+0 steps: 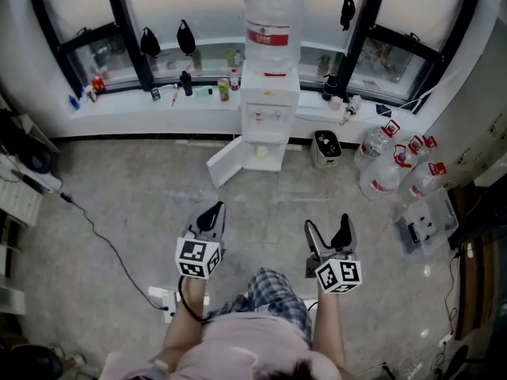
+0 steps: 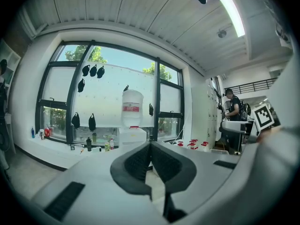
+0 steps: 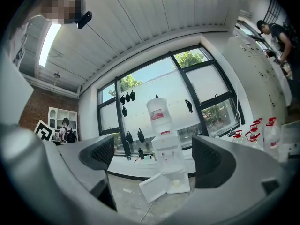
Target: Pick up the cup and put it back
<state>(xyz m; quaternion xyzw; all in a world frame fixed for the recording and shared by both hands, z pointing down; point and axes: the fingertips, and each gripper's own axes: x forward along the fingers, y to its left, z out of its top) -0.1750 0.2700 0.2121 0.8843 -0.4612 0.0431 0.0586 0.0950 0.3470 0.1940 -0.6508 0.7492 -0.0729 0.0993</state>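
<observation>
Left gripper view: the left gripper (image 2: 151, 146) has its two dark pads pressed together with nothing between them; its own pale body fills the lower half of the picture and hides the floor ahead. Right gripper view: the right gripper (image 3: 154, 156) stands with its jaws wide apart, and the gap holds only a distant view of the room. Head view: both grippers are held level in front of the person, the left gripper (image 1: 214, 210) and the right gripper (image 1: 327, 224) side by side above the grey floor (image 1: 142, 204), well apart from everything else.

Straight ahead stands a white water dispenser (image 1: 269, 105) against the window sill (image 1: 127, 101), with a large clear bottle (image 1: 272, 26) on top. Its lower cabinet door (image 1: 226, 163) hangs open to the left. Inside the open compartment sits the cup (image 1: 261, 153), a small pale shape too small to make out in detail; the right gripper view shows the cup (image 3: 176, 183) there too, framed between the jaws but far from them. In the left gripper view the closed jaws cover the lower part of the dispenser.

To the right of the dispenser are a small waste bin (image 1: 326, 147) and several spare water bottles (image 1: 396, 165) with red caps. Small things on the sill are too small to identify.
</observation>
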